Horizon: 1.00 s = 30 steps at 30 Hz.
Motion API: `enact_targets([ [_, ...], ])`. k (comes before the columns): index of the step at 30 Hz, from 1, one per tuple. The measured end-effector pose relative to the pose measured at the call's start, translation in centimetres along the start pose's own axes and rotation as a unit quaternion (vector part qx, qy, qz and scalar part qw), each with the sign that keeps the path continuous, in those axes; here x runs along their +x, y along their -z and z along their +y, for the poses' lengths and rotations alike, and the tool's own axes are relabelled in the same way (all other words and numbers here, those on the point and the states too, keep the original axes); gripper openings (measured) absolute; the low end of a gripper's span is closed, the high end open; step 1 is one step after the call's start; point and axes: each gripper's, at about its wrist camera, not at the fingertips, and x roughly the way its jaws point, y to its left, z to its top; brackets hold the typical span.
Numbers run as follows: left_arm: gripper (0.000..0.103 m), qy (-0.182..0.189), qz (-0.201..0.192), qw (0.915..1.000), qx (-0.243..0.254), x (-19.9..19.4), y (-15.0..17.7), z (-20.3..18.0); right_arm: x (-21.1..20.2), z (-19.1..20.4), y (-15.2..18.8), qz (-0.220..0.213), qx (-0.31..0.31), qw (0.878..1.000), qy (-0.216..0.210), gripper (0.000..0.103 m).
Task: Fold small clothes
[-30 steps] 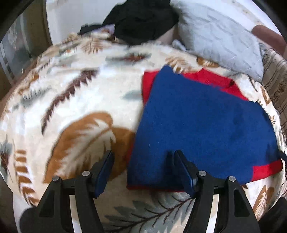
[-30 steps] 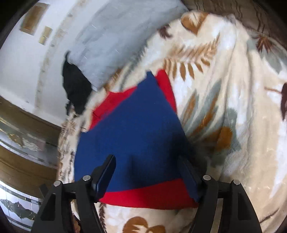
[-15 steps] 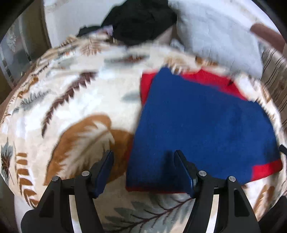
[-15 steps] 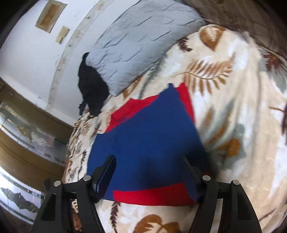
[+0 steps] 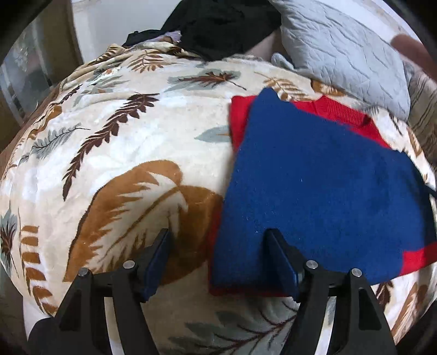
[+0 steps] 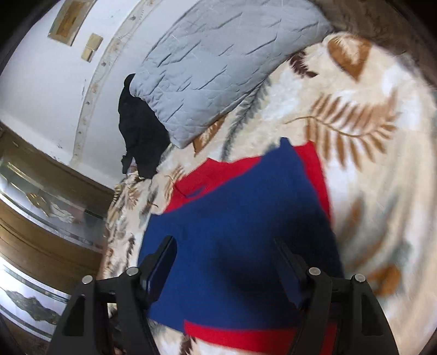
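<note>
A blue and red garment (image 5: 322, 185) lies folded flat on a leaf-patterned blanket (image 5: 131, 153), blue panel on top with red edges showing. My left gripper (image 5: 218, 245) is open and empty, hovering over the garment's near left corner. In the right wrist view the same garment (image 6: 240, 226) fills the middle. My right gripper (image 6: 226, 256) is open and empty, held above the garment's blue part near its red hem.
A grey quilted pillow (image 5: 341, 52) lies behind the garment, also seen in the right wrist view (image 6: 215, 65). A black cloth pile (image 5: 218, 24) sits at the bed's far end by a white wall. A wooden cabinet (image 6: 41, 218) stands beside the bed.
The right gripper has tilted and lifted, so the pillow and wall show more and the garment sits lower in view. The left gripper has barely moved. Both stay open.
</note>
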Motion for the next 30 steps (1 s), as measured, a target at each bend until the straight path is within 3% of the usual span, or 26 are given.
enact_targets([
  [2, 0.073, 0.001, -0.005, 1.0000, 0.002, -0.4, -0.3, 0.0, 2.3, -2.0, -1.7, 0.015, 0.037, 0.999, 0.037, 0.075],
  [4, 0.073, -0.006, -0.016, 0.9998, 0.008, -1.0, -0.2, 0.1, 3.0, -3.0, -2.9, 0.017, 0.073, 0.997, 0.010, 0.076],
  [7, 0.073, -0.011, -0.011, 0.9999, 0.006, -0.9, -0.2, 0.1, 2.5, -1.5, -4.4, -0.005, 0.055, 0.998, -0.021, 0.076],
  [9, 0.073, -0.009, -0.010, 0.9999, 0.003, -1.1, 0.0, -0.1, 3.3, -1.8, -5.6, -0.013, 0.048, 0.999, 0.009, 0.077],
  [11, 0.073, -0.008, -0.013, 0.9999, 0.005, -1.9, 0.2, -0.3, 5.1, -4.0, -6.3, 0.017, 0.079, 0.996, 0.043, 0.075],
  [12, 0.073, -0.009, -0.019, 0.9998, 0.008, -2.4, 0.3, -0.4, 4.8, -4.5, -6.4, 0.006, 0.097, 0.995, 0.030, 0.074],
  [14, 0.073, -0.013, -0.029, 0.9995, 0.008, -3.1, 0.2, -0.4, 3.3, -3.1, -6.0, -0.019, 0.073, 0.997, 0.027, 0.076],
  [18, 0.073, -0.008, -0.038, 0.9992, 0.010, -4.0, 0.1, -0.7, 0.2, 0.8, -2.0, -0.029, -0.012, 0.999, 0.028, 0.076],
  [22, 0.073, -0.001, -0.042, 0.9990, 0.015, -4.9, 0.4, -1.1, -2.2, 2.4, 3.9, -0.013, -0.040, 0.999, 0.005, 0.076],
  [26, 0.073, 0.006, -0.047, 0.9987, 0.018, -5.7, 0.8, -1.5, -3.9, 1.7, 11.1, 0.008, -0.014, 1.000, -0.023, 0.076],
  [30, 0.073, 0.012, -0.046, 0.9986, 0.022, -6.2, 0.8, -2.0, -3.5, -0.4, 15.2, 0.034, 0.026, 0.999, -0.021, 0.076],
])
